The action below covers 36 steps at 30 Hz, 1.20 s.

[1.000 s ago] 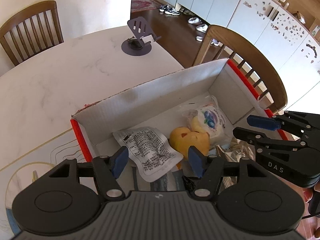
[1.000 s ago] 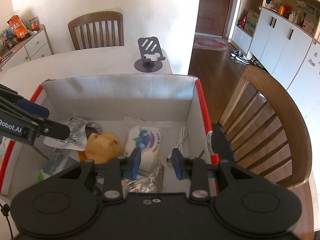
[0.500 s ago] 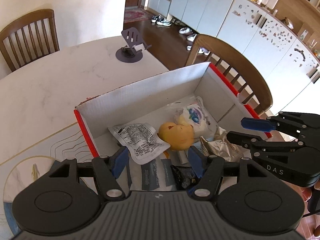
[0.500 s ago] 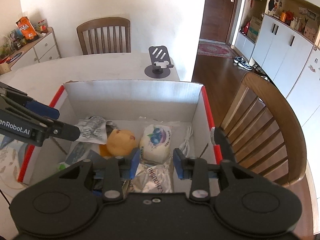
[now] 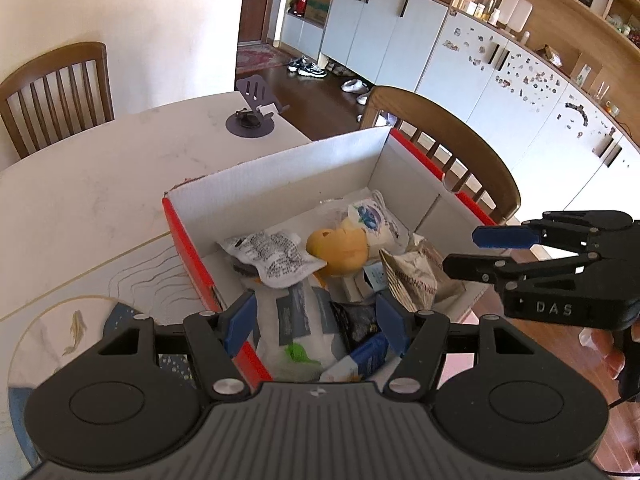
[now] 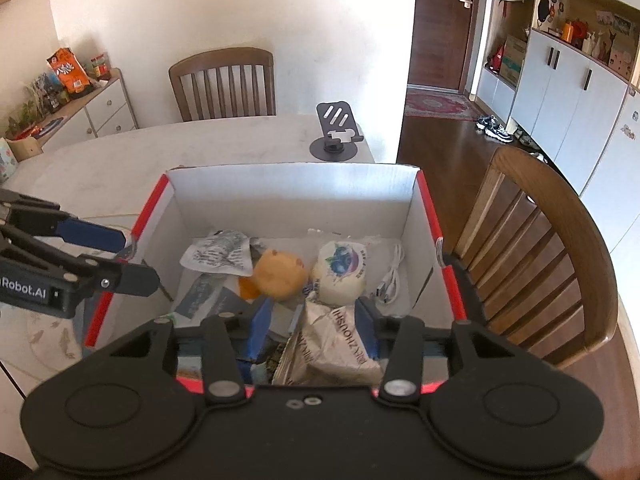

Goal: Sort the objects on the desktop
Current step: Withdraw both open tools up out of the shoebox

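Both grippers hover above the red-edged cardboard box [image 6: 424,216] on the worktop [image 5: 80,200]. Left gripper [image 5: 316,322] stands moderately wide, holding nothing. Right gripper [image 6: 314,330] has its jaws opening, empty, above a crinkled foil packet [image 6: 340,344]. Inside the box lie a yellow plush toy [image 6: 280,274], a blueberry-print pack [image 6: 340,270], a white cable [image 6: 390,280] and a printed sachet [image 5: 276,258].

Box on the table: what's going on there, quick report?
Left gripper open, empty. Right gripper opening, holding nothing, above silver packet. Box full: yellow toy, wrapped bun, cable. Nothing blocking.
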Each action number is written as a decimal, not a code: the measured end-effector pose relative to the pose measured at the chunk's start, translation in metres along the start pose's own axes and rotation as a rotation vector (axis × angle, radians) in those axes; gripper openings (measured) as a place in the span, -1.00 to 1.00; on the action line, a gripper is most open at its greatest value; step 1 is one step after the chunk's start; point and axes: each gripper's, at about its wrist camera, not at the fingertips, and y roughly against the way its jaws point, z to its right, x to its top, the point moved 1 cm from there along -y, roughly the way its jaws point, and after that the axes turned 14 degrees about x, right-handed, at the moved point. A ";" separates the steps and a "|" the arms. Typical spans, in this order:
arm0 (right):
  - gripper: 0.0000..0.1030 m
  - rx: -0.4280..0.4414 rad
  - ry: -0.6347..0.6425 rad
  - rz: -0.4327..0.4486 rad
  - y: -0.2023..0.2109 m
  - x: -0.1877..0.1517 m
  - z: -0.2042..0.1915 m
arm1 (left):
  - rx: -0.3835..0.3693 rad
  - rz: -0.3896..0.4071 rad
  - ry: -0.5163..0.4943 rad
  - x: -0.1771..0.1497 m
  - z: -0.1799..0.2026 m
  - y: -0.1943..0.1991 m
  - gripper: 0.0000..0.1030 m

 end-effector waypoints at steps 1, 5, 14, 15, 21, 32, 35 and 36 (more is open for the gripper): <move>-0.08 0.003 -0.005 0.004 0.002 -0.001 -0.001 | -0.002 0.004 -0.003 -0.002 0.000 0.002 0.39; 0.00 0.009 -0.017 0.024 0.006 -0.006 -0.004 | -0.015 0.020 0.008 -0.009 -0.001 0.009 0.59; 0.44 0.020 -0.017 0.079 0.017 -0.015 -0.011 | 0.016 0.029 -0.002 -0.022 -0.005 0.015 0.71; 0.46 0.023 -0.020 0.083 0.018 -0.015 -0.012 | 0.018 0.031 0.000 -0.023 -0.006 0.016 0.75; 0.60 0.043 -0.030 0.117 0.020 -0.020 -0.018 | 0.044 0.087 -0.025 -0.028 -0.008 0.029 1.00; 0.87 0.060 0.004 0.212 0.038 -0.034 -0.035 | 0.063 0.144 -0.074 -0.042 -0.004 0.051 1.00; 0.92 0.060 0.007 0.224 0.043 -0.037 -0.037 | 0.062 0.144 -0.065 -0.048 -0.006 0.055 1.00; 0.93 0.062 0.007 0.225 0.044 -0.037 -0.038 | 0.068 0.141 -0.058 -0.049 -0.007 0.056 1.00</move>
